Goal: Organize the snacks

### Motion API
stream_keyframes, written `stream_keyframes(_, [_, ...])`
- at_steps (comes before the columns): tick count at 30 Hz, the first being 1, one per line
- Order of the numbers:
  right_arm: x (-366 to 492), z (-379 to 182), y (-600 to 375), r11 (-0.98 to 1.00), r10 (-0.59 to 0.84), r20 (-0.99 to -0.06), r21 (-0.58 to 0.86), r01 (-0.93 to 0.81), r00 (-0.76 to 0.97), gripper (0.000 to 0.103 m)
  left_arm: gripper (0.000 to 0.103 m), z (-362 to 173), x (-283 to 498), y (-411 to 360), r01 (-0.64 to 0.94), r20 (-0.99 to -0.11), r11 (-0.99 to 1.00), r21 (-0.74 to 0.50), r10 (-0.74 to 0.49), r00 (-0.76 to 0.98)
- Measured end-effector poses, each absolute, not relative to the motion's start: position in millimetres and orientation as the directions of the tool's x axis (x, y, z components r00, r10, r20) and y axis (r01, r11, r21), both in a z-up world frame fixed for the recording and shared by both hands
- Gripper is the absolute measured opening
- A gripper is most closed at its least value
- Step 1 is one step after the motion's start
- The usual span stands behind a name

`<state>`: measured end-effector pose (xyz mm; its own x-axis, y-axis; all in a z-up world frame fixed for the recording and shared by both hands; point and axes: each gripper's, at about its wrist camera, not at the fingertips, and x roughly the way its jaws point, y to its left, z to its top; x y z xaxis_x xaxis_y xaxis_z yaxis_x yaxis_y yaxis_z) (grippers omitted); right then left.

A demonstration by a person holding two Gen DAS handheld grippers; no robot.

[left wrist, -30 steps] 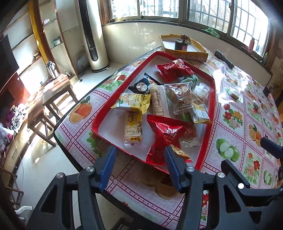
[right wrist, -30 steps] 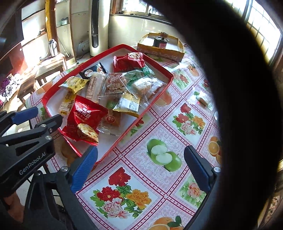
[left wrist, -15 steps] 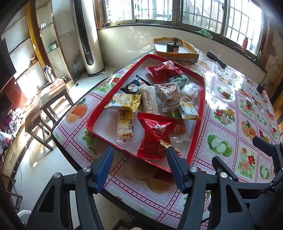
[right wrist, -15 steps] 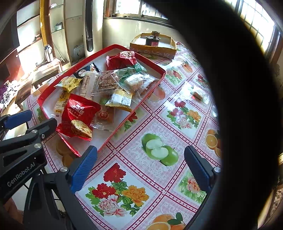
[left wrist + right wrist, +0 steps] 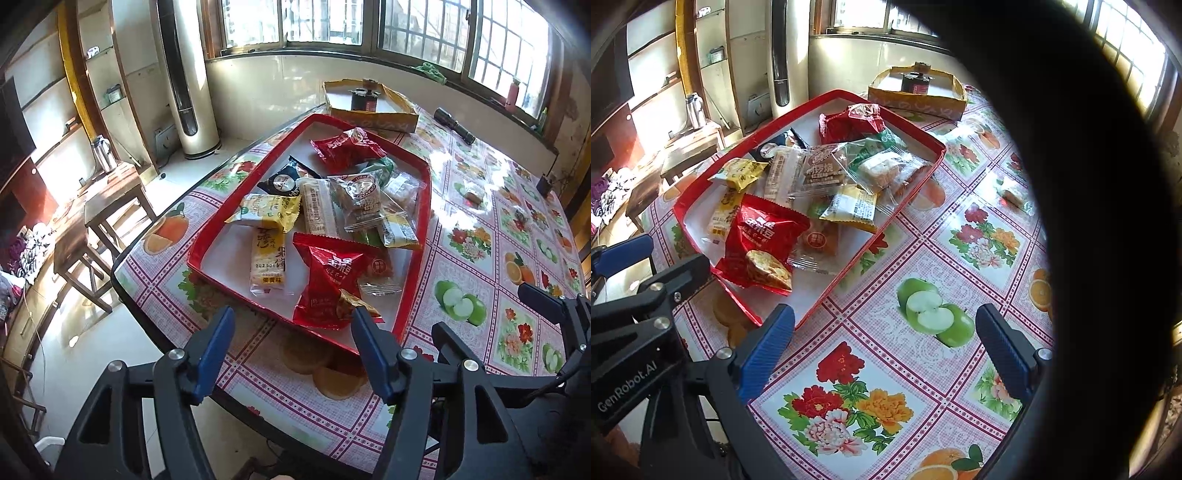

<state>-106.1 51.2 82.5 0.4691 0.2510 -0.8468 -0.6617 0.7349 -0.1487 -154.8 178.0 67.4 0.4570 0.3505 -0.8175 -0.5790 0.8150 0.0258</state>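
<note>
Left wrist view: the left tongs (image 5: 291,343) hang wide open and empty over the desk (image 5: 465,236) edge. The red snack packet (image 5: 327,282) lies just ahead at the red tray's (image 5: 421,236) near end, long axis pointing away.

Right wrist view: the right tongs (image 5: 884,345) gape empty above bare desk; the packet (image 5: 761,240) sits off left, so the left tongs are likely nearer.

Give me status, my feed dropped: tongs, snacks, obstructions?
Left tongs open, empty, short of red tray. Right tongs open over tablecloth. Snacks heaped in tray, red packet nearest. Dark blob masks right view.
</note>
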Motion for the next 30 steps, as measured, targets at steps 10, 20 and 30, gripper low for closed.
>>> stream_keyframes(10, [-107.3, 80.0, 56.1, 0.729, 0.249, -0.854, -0.145, -0.669, 0.457, 0.098, 0.065, 75.0, -157.5, 178.8, -0.600, -0.798, 0.799, 0.048, 0.392, 0.458])
stream_keyframes(20, [-108.0, 79.9, 57.0, 0.728, 0.249, -0.855, -0.145, -0.670, 0.455, 0.098, 0.065, 73.4, -157.7, 184.8, -0.603, -0.804, 0.796, 0.062, 0.397, 0.442])
stream_keyframes(30, [-106.4, 77.8, 58.7, 0.721, 0.243, -0.859, -0.150, -0.676, 0.450, 0.098, 0.065, 69.1, -153.6, 187.3, -0.583, -0.824, 0.812, 0.036, 0.354, 0.442])
